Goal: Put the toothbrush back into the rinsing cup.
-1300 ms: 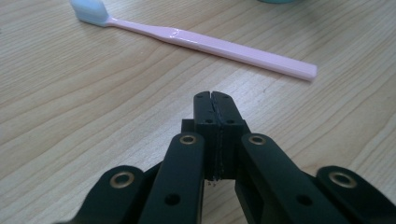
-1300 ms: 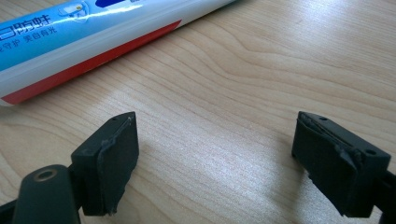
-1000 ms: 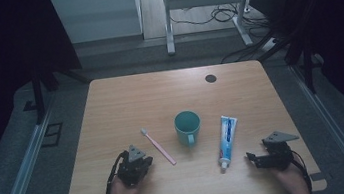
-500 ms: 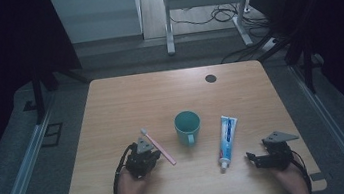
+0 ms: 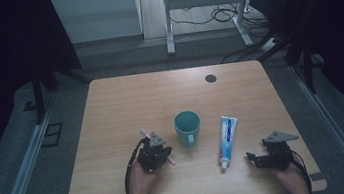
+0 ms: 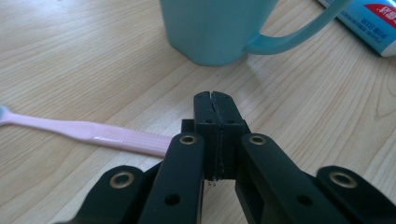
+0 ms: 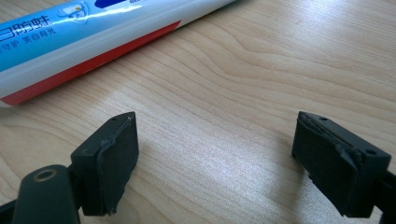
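The pink toothbrush (image 6: 88,133) lies flat on the counter (image 5: 111,110), just to the left of the teal mug (image 5: 187,127) as I look from the person's side, its handle running under the left gripper (image 6: 215,105) and its head pointing away toward the far left. That gripper hovers right over the handle end, close beside the mug, with its jaws pressed fully together and nothing caught between them; the brush passes beneath them rather than in their grip. To my eye this is the approach to picking up the toothbrush, and the next move calls for spreading those jaws, straddling the handle and closing on it. On the mug's other side lies the toothpaste tube (image 5: 227,137), and beyond it the right gripper (image 5: 263,157) rests on the counter, jaws spread wide and empty.
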